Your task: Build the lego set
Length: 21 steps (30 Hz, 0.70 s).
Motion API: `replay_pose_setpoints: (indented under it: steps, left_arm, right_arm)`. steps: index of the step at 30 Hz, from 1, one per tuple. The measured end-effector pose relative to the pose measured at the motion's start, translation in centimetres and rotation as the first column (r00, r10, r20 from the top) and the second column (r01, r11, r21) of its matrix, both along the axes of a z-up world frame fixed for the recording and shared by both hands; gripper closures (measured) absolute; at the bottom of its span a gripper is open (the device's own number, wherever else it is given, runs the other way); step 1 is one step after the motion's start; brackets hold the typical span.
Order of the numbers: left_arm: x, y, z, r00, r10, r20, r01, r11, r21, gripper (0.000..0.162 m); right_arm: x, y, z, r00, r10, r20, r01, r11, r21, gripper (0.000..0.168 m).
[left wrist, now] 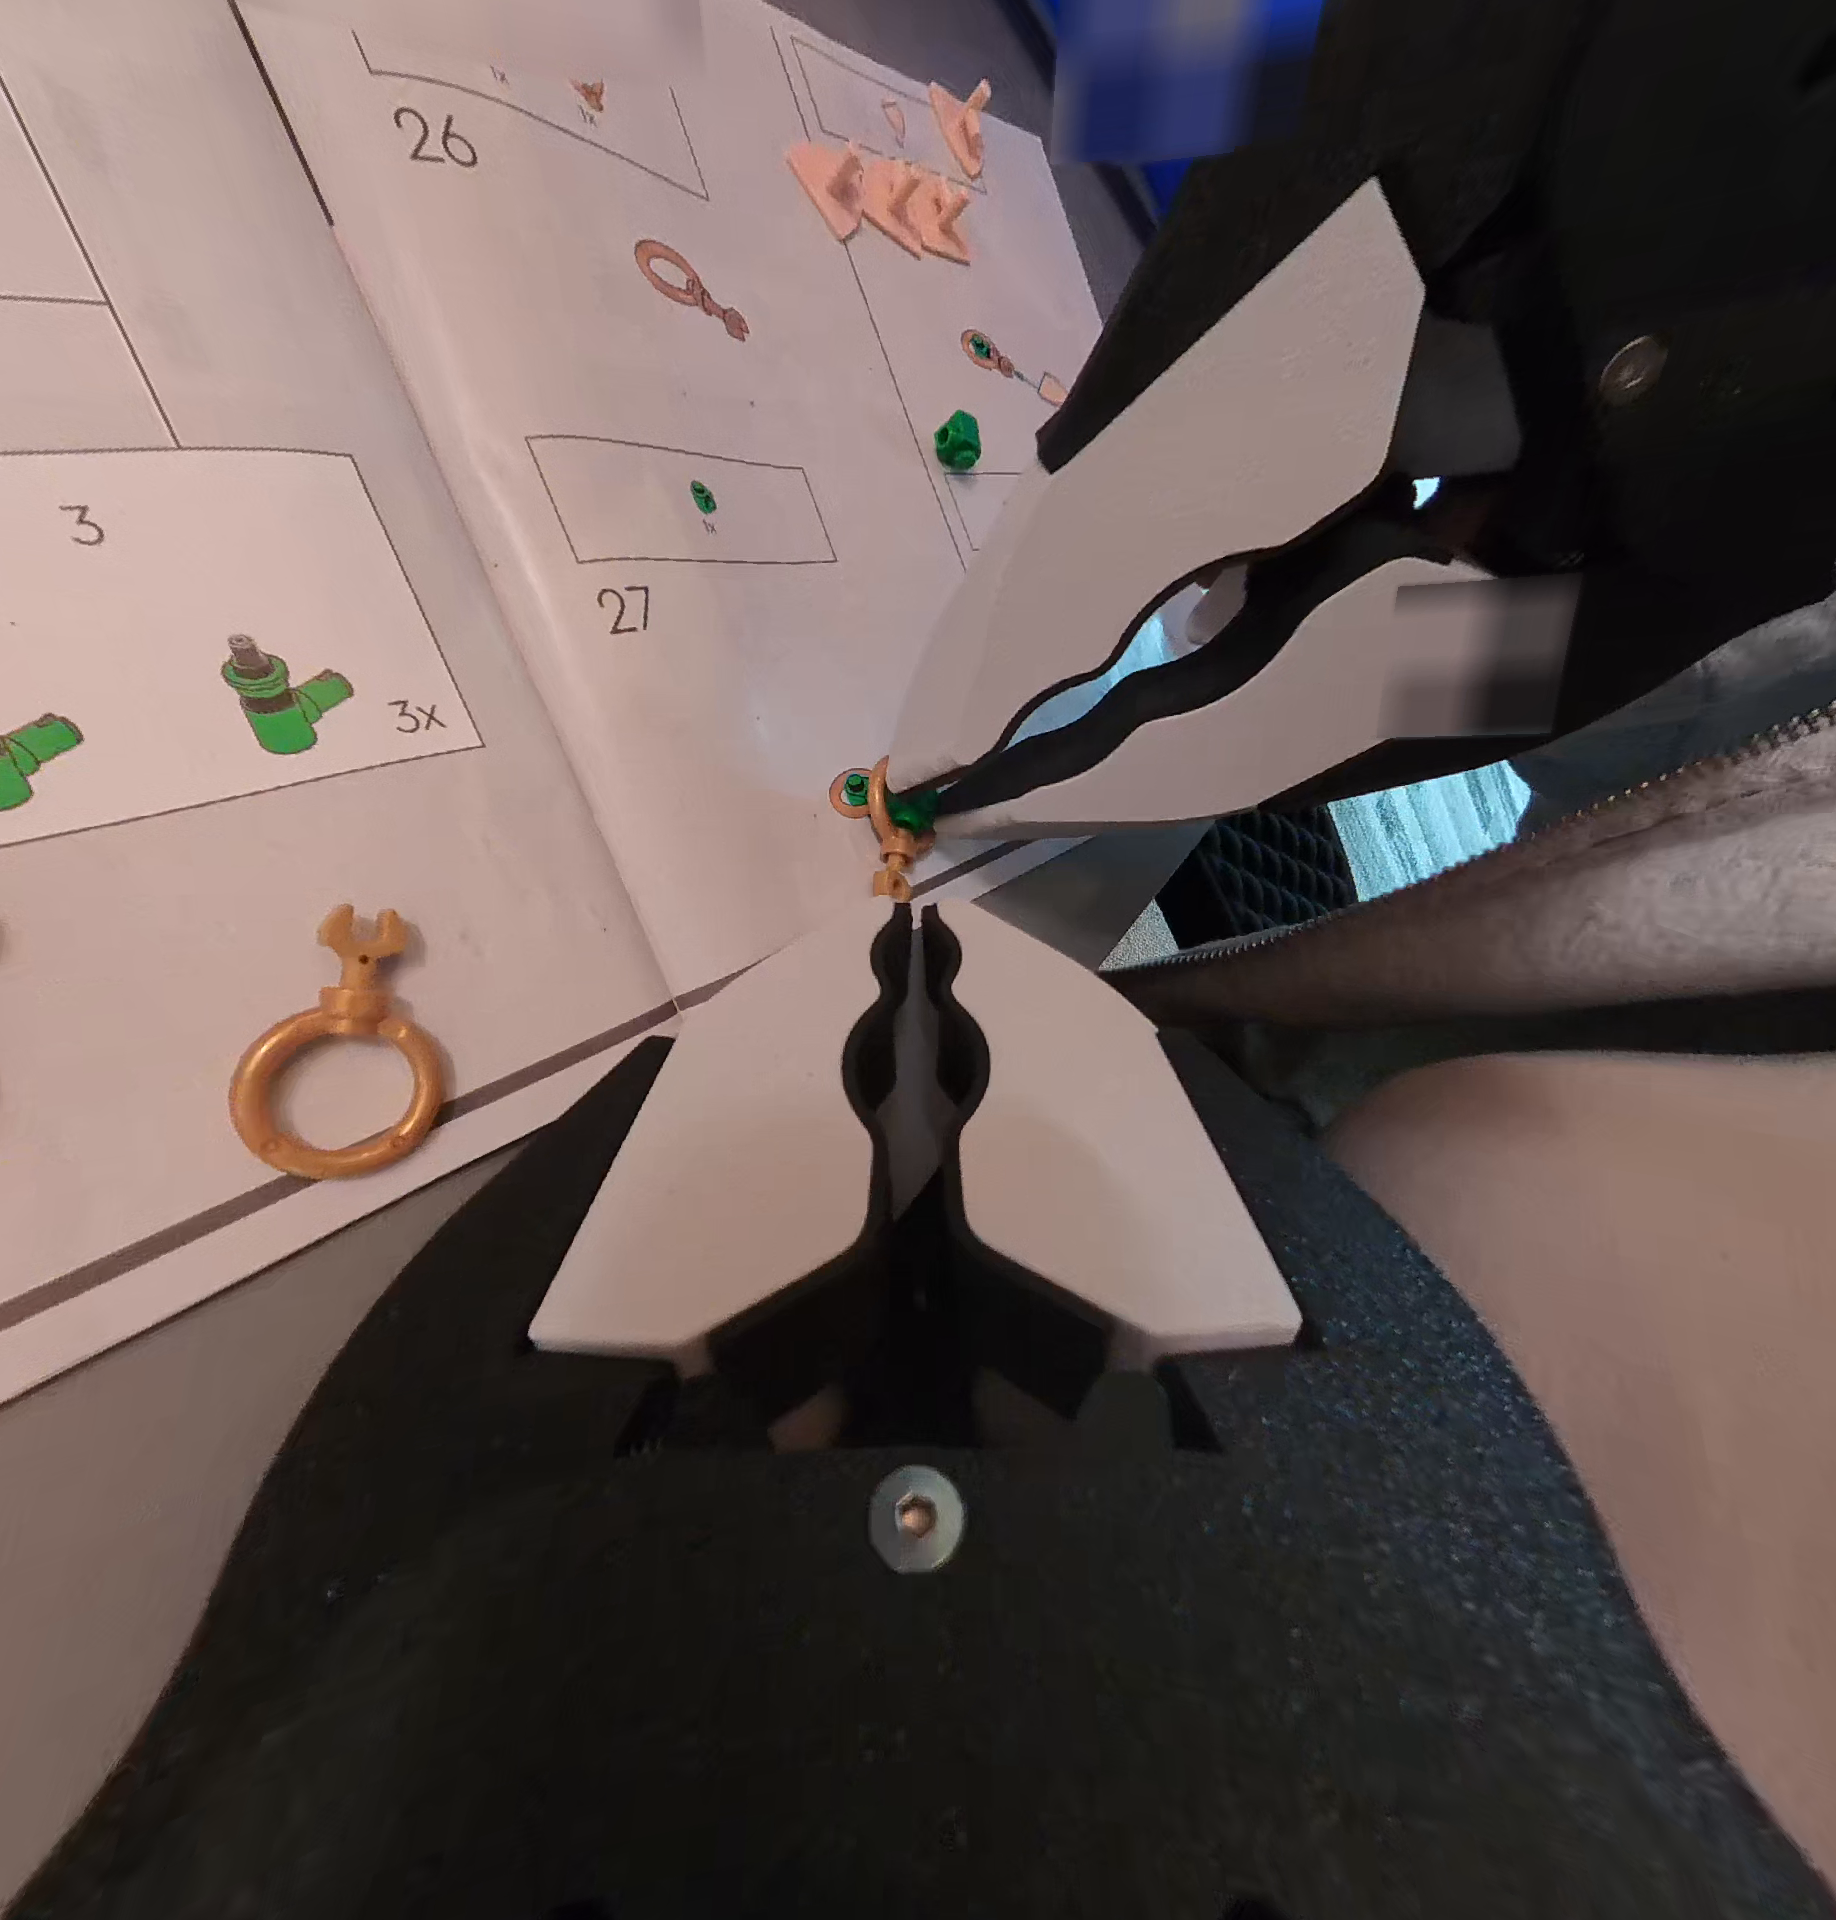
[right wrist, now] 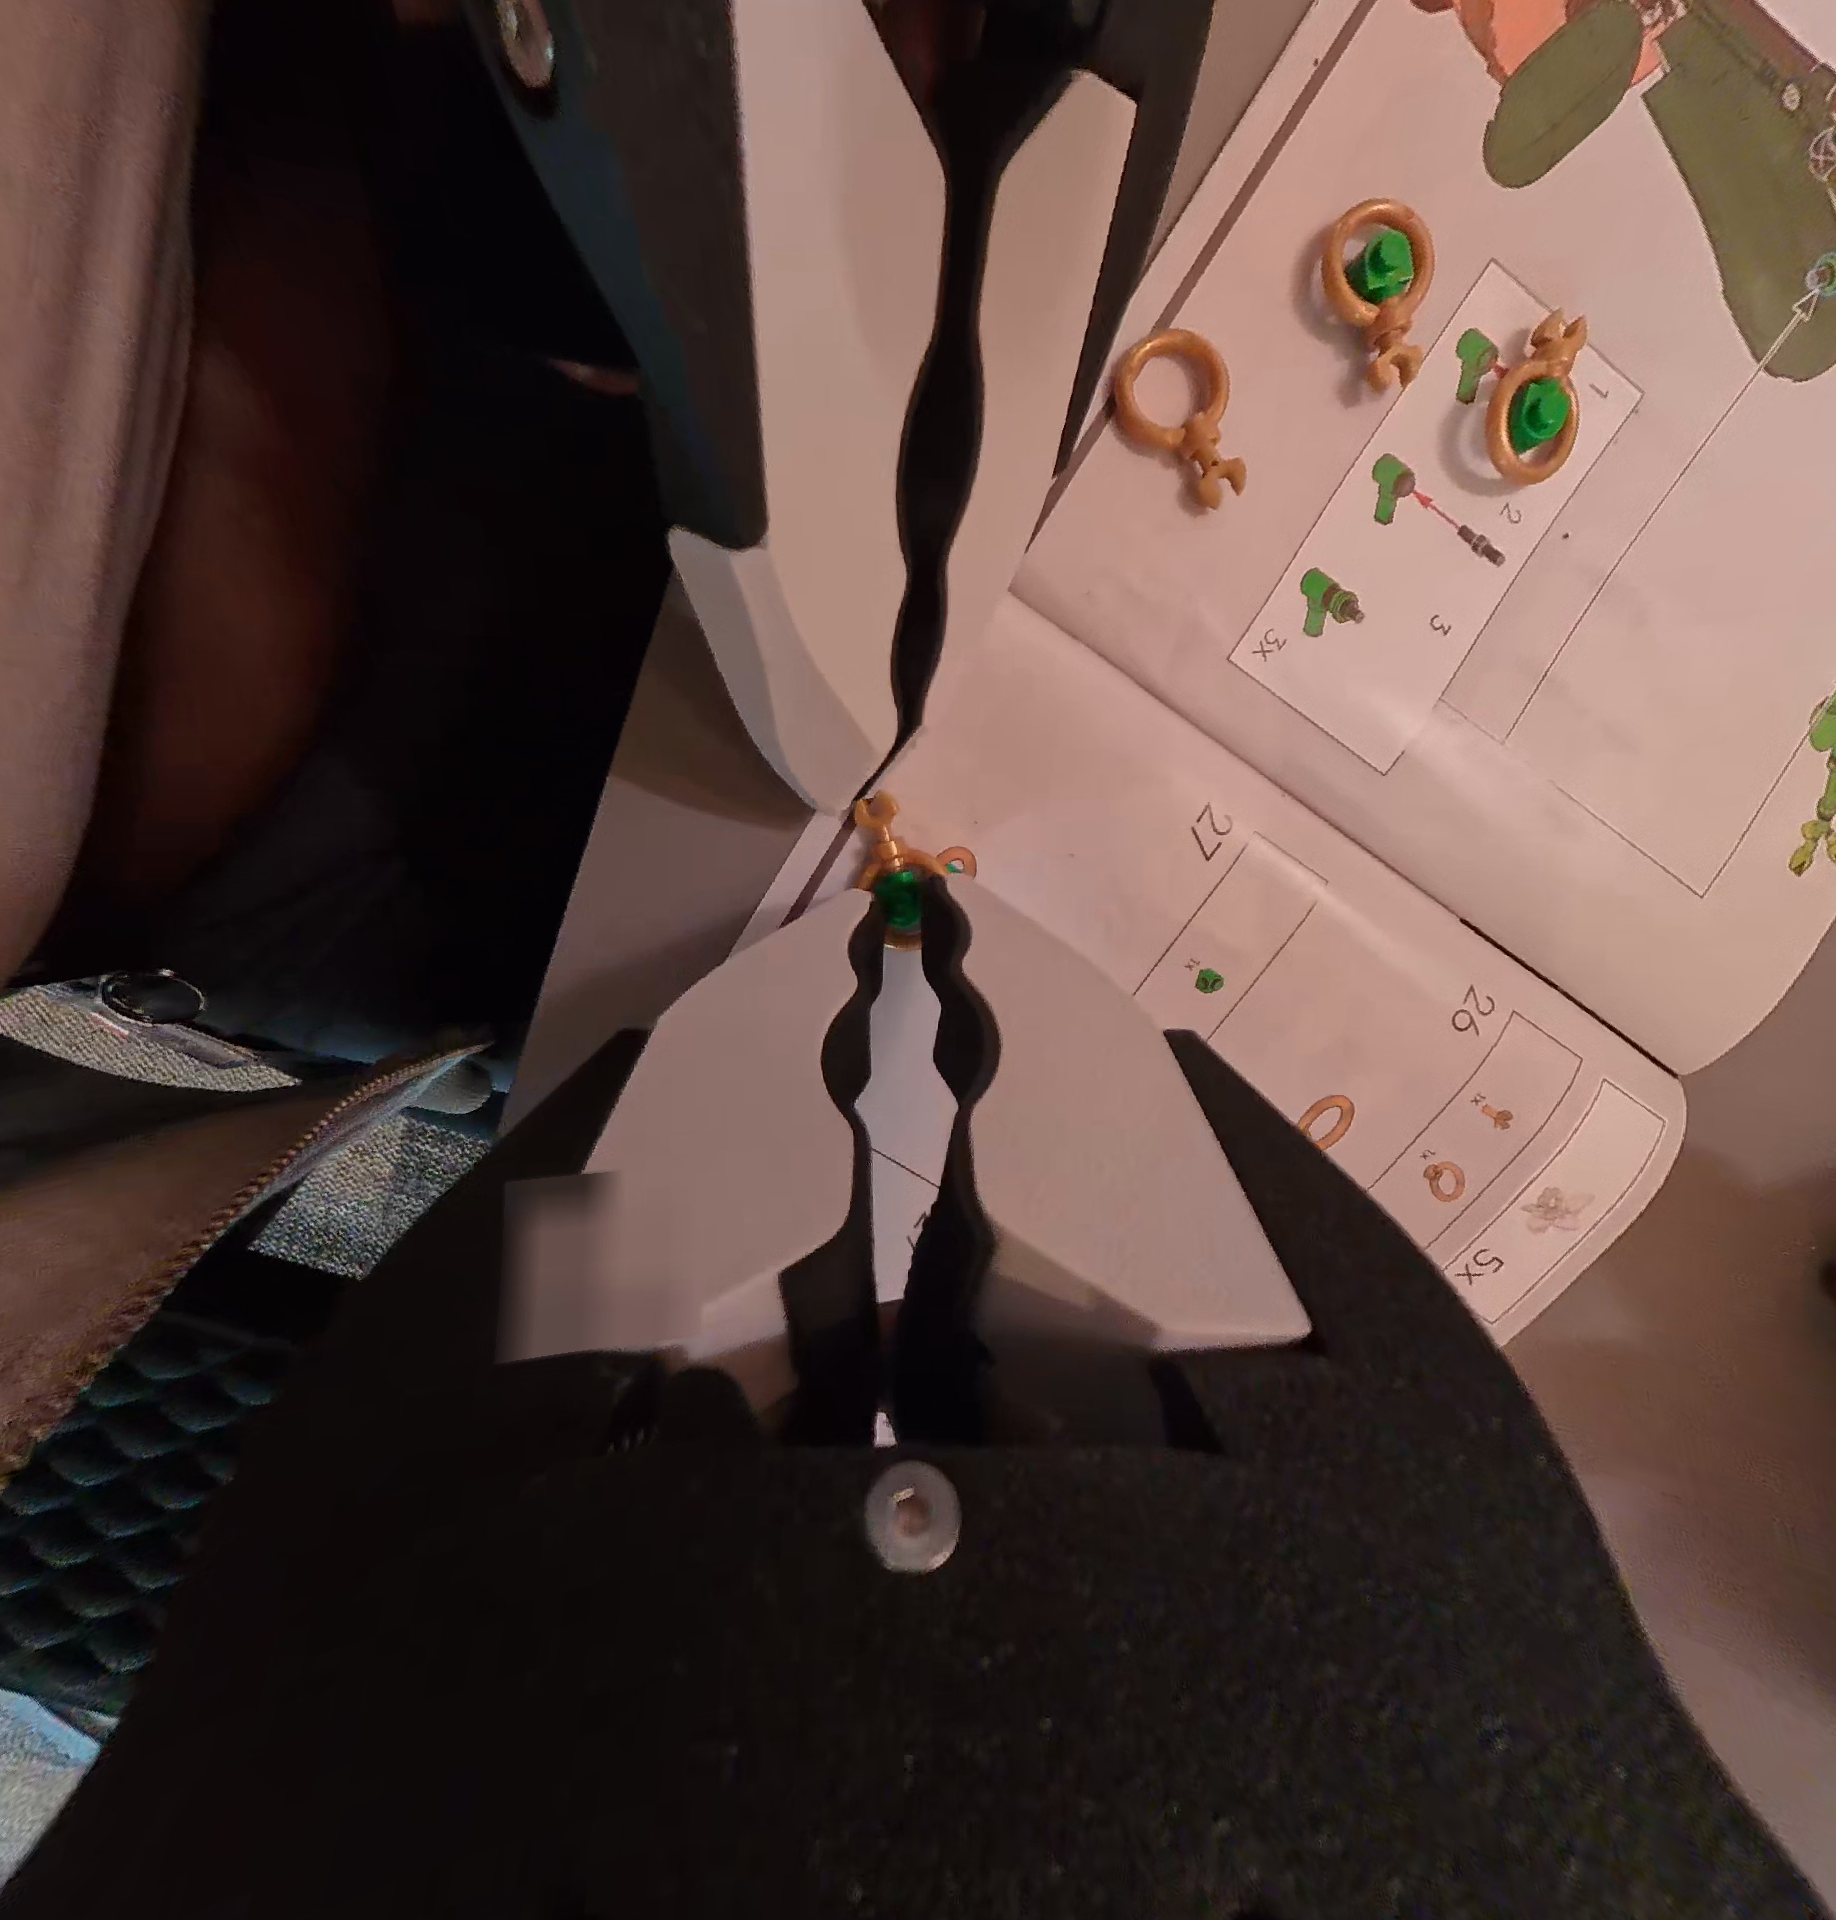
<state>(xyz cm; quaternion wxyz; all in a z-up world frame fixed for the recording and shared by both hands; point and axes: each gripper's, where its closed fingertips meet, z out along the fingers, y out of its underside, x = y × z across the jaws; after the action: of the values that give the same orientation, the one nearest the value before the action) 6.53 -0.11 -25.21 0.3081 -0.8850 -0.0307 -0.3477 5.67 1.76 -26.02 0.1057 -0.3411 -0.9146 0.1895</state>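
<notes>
Green stud (right wrist: 901, 896) pinched in right gripper (right wrist: 903, 914) inside gold ring (left wrist: 881, 805).

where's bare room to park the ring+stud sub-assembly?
Bare grey tabletop below the open instruction booklet, left of the left gripper. Crowded: the booklet's corner with pink petal pieces, and around the loose gold ring.

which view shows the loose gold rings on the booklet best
The right wrist view: three gold rings lie in sight there, two with green studs inside. The left wrist view shows only one empty ring.
</notes>
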Motion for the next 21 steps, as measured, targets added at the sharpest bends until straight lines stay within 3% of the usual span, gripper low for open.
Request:
replay_pose_setpoints:
  steps: [15, 21]
  left_arm:
    - [-0.02, 0.02, 0.09, 0.999, -0.012, 0.036, 0.012, 1.000, 0.018, 0.162]
    - [-0.18, 0.18, 0.12, 1.000, -0.013, 0.024, 0.012, 0.999, 0.037, 0.162]
  right_arm:
    - [-0.11, 0.28, -0.15, 0.987, 0.117, 0.110, -0.144, 0.947, 0.288, 0.162]
    - [0.11, 0.20, -0.14, 0.985, 0.045, 0.169, -0.076, 0.980, 0.185, 0.162]
